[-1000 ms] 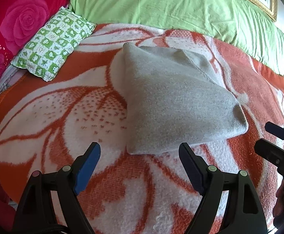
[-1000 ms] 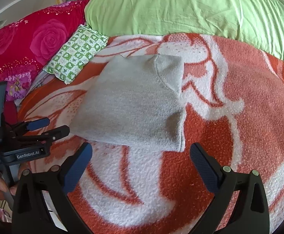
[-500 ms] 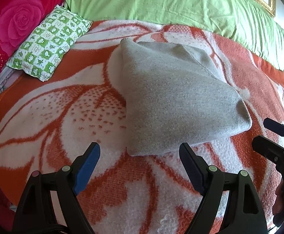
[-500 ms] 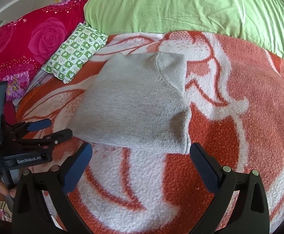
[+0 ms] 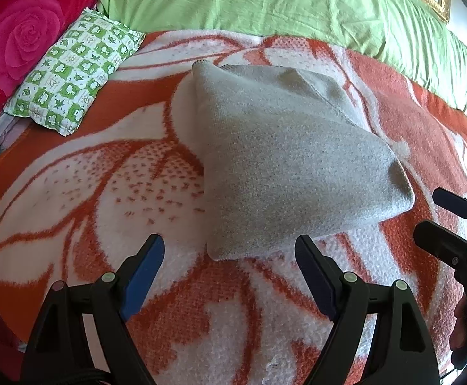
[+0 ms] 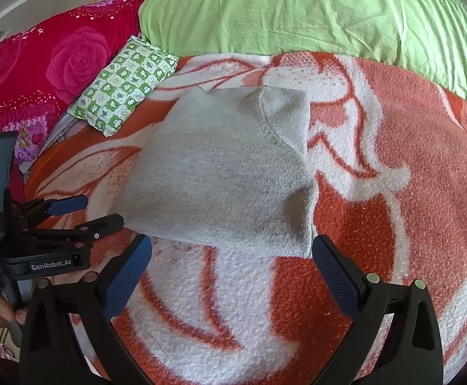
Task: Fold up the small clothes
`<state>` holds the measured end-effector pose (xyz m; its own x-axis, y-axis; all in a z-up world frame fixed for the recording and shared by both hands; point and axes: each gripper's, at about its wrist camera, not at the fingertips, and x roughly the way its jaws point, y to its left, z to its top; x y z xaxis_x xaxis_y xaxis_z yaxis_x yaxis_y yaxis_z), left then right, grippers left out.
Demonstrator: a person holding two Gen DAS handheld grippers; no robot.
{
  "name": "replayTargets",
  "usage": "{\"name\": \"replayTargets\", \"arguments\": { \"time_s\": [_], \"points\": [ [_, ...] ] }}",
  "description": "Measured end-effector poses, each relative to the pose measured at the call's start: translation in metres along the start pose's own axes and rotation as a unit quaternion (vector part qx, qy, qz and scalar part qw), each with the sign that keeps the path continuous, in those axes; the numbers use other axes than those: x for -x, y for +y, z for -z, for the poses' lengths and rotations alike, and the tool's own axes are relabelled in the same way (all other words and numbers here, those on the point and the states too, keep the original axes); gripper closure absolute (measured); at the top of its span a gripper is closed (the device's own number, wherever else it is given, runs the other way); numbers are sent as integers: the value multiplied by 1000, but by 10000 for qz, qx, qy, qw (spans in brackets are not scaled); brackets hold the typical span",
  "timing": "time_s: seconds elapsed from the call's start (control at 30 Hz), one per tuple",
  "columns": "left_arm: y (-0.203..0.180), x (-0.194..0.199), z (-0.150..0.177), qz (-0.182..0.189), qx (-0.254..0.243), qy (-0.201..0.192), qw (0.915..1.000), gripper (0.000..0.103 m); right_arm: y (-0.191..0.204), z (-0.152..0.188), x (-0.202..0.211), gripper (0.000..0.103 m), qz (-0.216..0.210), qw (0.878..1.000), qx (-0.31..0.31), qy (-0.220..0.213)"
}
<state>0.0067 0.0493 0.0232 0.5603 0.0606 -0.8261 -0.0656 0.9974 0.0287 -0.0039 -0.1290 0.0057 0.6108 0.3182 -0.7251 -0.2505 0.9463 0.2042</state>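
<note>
Grey knit garment (image 5: 291, 160) lies already folded into a compact packet on the blanket (image 5: 105, 192), while left gripper (image 5: 230, 260) and right gripper (image 6: 231, 261) hover wide open, empty, suggesting folding is nearly finished.

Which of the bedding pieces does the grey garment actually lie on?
The orange-and-white flowered fleece blanket; folded grey knit garment rests wholly on it, clear of green sheet.

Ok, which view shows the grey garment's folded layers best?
Right wrist view: the grey garment lies centred, with its overlapping flap seam and whole near hem visible. Left wrist view shows it obliquely, its flap foreshortened at the far side.
</note>
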Motion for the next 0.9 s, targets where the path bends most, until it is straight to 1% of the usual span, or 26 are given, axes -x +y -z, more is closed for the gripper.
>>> {"name": "replayTargets", "arguments": {
  "time_s": [0.9],
  "points": [
    [-4, 4, -3, -38, -11, -87, 10000, 19, -4, -6, 0, 3, -7, 10000, 8, -79]
  ]
}}
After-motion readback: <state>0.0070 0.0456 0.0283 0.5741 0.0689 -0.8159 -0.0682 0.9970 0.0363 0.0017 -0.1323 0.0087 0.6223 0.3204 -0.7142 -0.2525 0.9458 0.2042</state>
